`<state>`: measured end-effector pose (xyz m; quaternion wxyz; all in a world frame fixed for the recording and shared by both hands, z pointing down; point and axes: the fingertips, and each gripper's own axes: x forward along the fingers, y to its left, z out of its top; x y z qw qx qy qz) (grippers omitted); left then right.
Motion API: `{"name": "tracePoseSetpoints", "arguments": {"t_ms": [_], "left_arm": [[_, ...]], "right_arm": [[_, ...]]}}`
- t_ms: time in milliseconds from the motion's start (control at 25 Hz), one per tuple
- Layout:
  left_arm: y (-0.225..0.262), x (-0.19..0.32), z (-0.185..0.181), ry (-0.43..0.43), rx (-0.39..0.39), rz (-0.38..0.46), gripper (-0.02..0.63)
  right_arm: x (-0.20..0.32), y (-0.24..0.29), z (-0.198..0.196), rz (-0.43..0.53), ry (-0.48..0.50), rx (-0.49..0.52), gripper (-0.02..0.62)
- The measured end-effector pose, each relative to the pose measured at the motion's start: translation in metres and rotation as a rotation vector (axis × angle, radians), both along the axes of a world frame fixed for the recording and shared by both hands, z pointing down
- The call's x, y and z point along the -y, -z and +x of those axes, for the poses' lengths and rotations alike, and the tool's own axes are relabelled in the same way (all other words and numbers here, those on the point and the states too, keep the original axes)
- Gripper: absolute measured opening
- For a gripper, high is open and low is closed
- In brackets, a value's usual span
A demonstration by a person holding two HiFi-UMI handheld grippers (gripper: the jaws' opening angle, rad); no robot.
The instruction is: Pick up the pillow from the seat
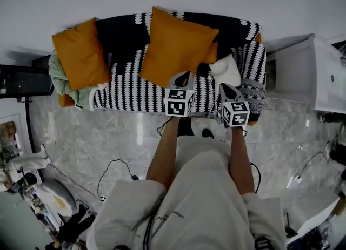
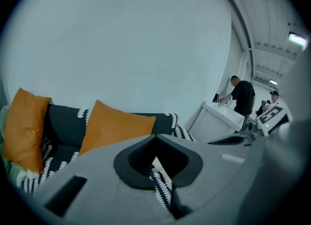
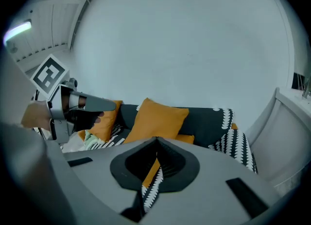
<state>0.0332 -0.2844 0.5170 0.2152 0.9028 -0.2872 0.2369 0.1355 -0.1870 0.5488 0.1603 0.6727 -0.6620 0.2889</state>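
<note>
The left gripper (image 1: 183, 79) (image 2: 155, 140) has its jaws together with nothing between them; only a sliver of the sofa's (image 1: 124, 89) (image 2: 63, 124) black-and-white cover shows past the tips. The right gripper (image 1: 227, 90) (image 3: 156, 142) is also closed and empty. The pillow (image 1: 175, 46) (image 2: 116, 126) (image 3: 158, 118), orange, leans against the sofa back, just ahead of the left jaws and ahead-left of the right jaws, touched by neither. A second pillow (image 1: 81, 53) (image 2: 24, 129), also orange, stands well to the left of both jaws at the sofa's end. A white soft thing (image 1: 227, 71) lies on the seat just ahead of the right jaws. A white cabinet (image 1: 303, 76) (image 2: 218, 117) stands to the right of both.
</note>
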Motion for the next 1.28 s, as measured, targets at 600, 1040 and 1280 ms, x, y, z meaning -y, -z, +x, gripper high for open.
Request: {"name": "tracePoseSetpoints", "arguments": {"t_ms": [600, 1040, 1280], "left_arm": [[-0.038, 0.053, -0.004, -0.153, 0.003, -0.095, 0.009], [-0.068, 0.064, 0.011, -0.181, 0.033, -0.156, 0.009], [-0.106, 0.061, 0.022, -0.181, 0.091, -0.175, 0.009]], "right_arm": [[0.035, -0.033, -0.027, -0.082, -0.057, 0.015, 0.006], [0.031, -0.059, -0.011, -0.093, -0.202, 0.095, 0.006], [0.034, -0.107, -0.014, -0.114, -0.216, 0.183, 0.006]]}}
